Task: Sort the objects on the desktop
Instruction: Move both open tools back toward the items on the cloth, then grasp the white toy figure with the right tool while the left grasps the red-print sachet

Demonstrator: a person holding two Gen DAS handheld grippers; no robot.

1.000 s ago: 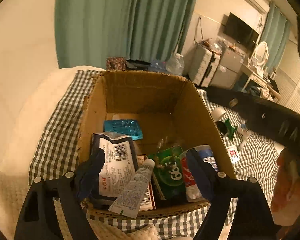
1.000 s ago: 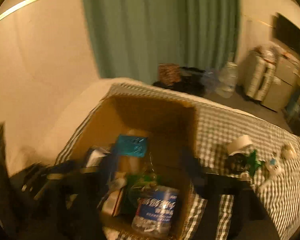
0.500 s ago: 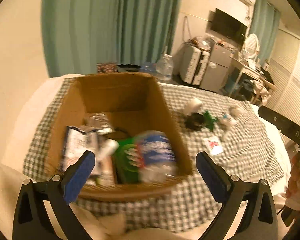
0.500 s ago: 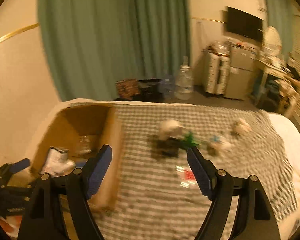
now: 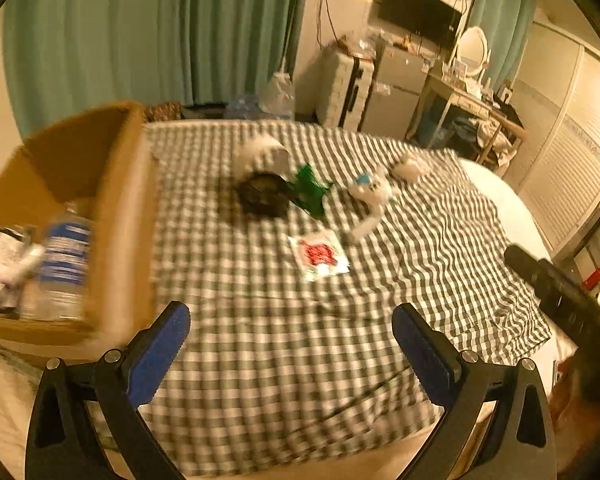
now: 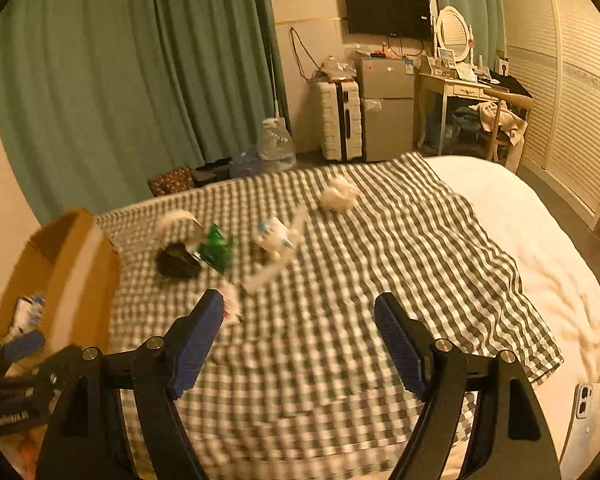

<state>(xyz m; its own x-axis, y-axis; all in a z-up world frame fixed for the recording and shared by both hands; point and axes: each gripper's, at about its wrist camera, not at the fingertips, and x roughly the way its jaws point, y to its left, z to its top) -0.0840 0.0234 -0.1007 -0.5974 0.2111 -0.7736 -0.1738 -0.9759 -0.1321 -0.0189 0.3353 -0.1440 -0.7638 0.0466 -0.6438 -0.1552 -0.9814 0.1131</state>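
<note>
A cardboard box (image 5: 120, 216) (image 6: 76, 272) stands at the left on a checked cloth (image 5: 284, 360) (image 6: 340, 360), with a water bottle (image 5: 62, 268) and packets inside. Loose items lie mid-cloth: a black round object (image 5: 262, 198) (image 6: 178, 264), a green packet (image 5: 310, 192) (image 6: 216, 250), a white roll (image 5: 262, 152), a white-and-blue item (image 5: 370, 194) (image 6: 274, 238), a red-and-white sachet (image 5: 319, 255), a crumpled white wad (image 6: 338, 196). My left gripper (image 5: 290, 344) is open and empty over bare cloth. My right gripper (image 6: 298, 334) is open and empty, short of the items.
The cloth covers a white bed (image 6: 540, 248). Beyond stand green curtains (image 6: 140, 80), a suitcase (image 6: 338, 120), a small fridge (image 6: 386, 108) and a dressing table (image 6: 460, 88). A phone (image 6: 584, 400) lies at the bed's near right edge. The other gripper's black body (image 5: 556, 292) shows at right.
Both grippers swung right, away from the box and over the open cloth. The left jaws widened. The water bottle now lies in the box.
</note>
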